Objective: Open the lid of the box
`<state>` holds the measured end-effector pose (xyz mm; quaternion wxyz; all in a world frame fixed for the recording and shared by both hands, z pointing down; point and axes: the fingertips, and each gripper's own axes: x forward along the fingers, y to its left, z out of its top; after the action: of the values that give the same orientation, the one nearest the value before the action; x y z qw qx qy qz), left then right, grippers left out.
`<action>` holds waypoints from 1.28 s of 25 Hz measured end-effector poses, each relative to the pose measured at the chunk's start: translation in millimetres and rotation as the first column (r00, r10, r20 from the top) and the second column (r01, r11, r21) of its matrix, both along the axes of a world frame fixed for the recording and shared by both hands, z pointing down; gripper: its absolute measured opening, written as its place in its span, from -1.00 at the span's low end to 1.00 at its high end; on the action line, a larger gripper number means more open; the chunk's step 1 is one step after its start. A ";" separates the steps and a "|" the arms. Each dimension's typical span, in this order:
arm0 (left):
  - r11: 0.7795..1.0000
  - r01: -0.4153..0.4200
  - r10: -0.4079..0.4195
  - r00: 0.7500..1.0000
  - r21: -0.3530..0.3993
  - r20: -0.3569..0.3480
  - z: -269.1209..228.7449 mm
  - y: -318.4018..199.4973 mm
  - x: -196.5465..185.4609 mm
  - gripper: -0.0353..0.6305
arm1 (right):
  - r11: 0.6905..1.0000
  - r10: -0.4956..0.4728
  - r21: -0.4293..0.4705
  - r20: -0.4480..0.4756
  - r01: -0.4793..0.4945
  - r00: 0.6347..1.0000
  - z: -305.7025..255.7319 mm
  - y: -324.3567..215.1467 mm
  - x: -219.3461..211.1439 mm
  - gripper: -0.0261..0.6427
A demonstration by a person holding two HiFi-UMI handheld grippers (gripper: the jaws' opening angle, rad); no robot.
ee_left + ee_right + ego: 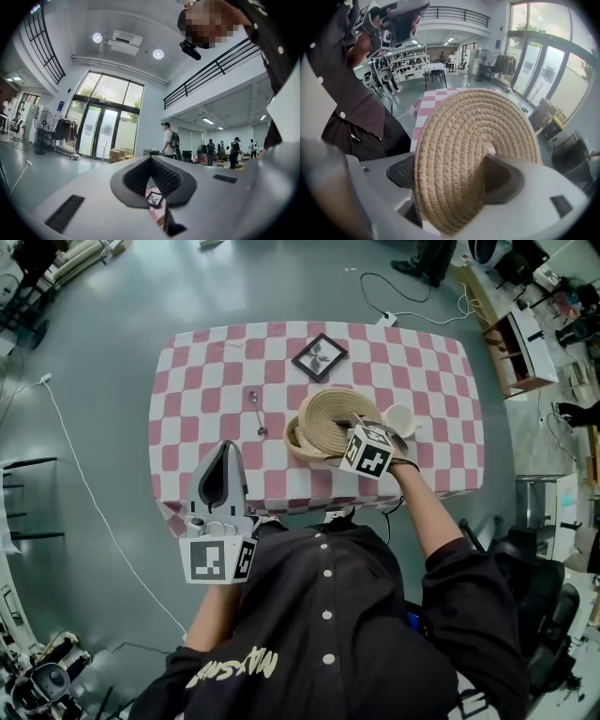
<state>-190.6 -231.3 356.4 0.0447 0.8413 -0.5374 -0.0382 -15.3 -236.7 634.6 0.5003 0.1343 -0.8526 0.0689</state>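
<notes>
Round, coiled tan rope lid (473, 140): tilting over matching woven basket box (300, 442); right gripper (450, 174) is pinching its edge. Left gripper (151, 160): jaws pressing together, holding nothing. Shirt lettering illegible.

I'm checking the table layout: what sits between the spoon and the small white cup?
The woven box, its lid tilted up in the right gripper. The head view shows it.
</notes>
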 end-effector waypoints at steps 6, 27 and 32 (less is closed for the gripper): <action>1.000 -0.011 0.011 1.000 0.010 0.006 -2.8 -7.9 1.8 -0.90 | 0.992 0.072 0.092 0.113 -0.082 0.991 -36.2 -6.6 0.3 0.23; 0.999 -0.028 0.027 0.999 0.025 0.028 -7.7 -19.1 4.1 -0.90 | 0.791 0.245 0.337 0.590 -0.510 0.770 -203.2 -27.8 33.0 0.23; 0.999 -0.026 0.025 0.999 0.023 0.029 -7.4 -20.6 3.6 -0.90 | 0.715 0.230 0.383 0.661 -0.584 0.715 -242.6 -26.2 48.5 0.23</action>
<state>-186.9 -251.9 349.0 0.0276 0.8490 -0.5266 -0.0317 33.2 -262.9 392.0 0.1287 0.4438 -0.8860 -0.0371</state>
